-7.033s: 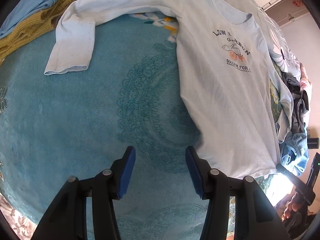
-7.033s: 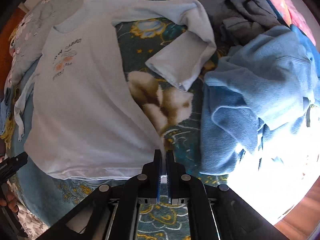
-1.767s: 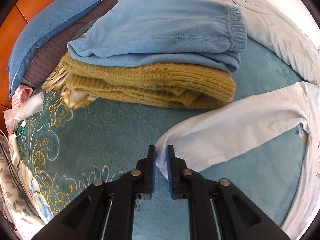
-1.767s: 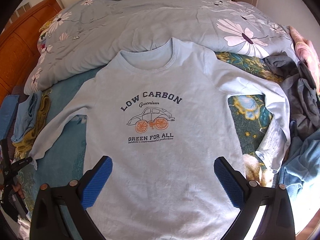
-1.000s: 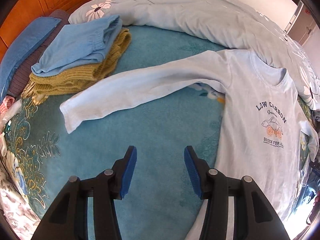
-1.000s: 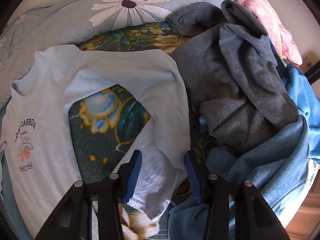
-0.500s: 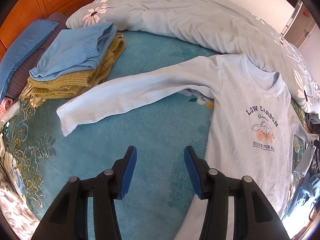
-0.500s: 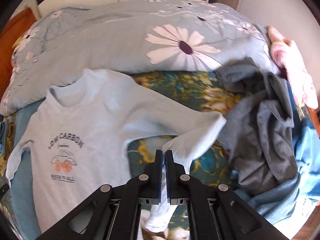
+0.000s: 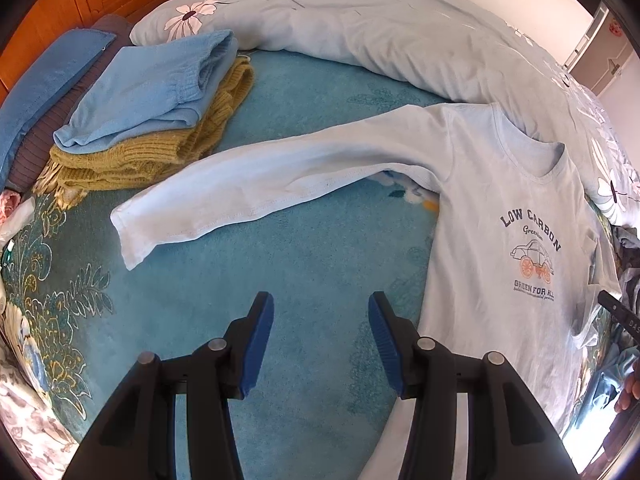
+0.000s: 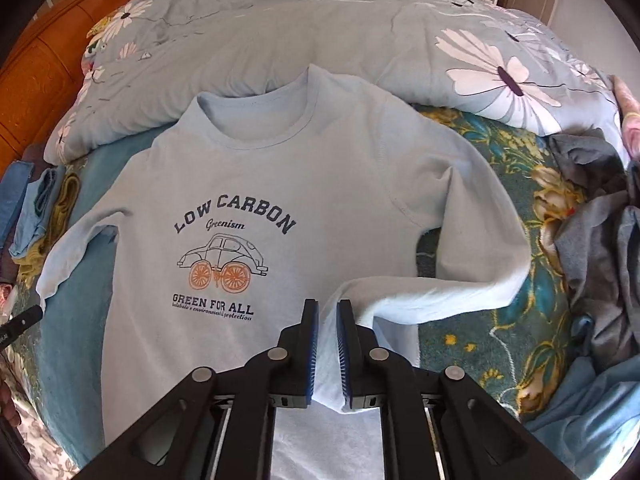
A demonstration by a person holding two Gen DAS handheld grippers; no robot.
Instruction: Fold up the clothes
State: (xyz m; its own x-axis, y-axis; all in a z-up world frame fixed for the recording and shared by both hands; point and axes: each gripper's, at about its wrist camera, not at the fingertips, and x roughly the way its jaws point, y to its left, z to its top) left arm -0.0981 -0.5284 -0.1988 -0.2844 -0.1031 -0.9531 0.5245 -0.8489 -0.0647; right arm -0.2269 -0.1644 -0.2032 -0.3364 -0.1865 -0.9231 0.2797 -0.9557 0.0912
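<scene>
Two sleeves tell how far along this fold is. The pale blue long-sleeved shirt lies face up on the bed, collar toward the floral duvet and hem toward the person holding the grippers. Its right sleeve runs out from the shoulder, bends back on itself and ends with the cuff between the blue pads of the right gripper, over the lower part of the shirt's body just below the printed car. Those jaws are opening: a narrow gap shows on either side of the cloth, so the pads no longer seem to press it, though the fabric bunched low between them makes that hard to be sure of.

The left sleeve is the thing the next move turns on. It lies flat and fully stretched, its long axis running from the shoulder out toward the folded stack of a blue garment on a mustard knit, with the cuff at the far end from the shirt's body. The left gripper hangs over bare bedspread with its fingers spread and nothing between them; the cuff lies ahead of it and off to its left, well apart. That hand is plainly the nearer one, and it would have to carry the cuff across toward the print.
</scene>
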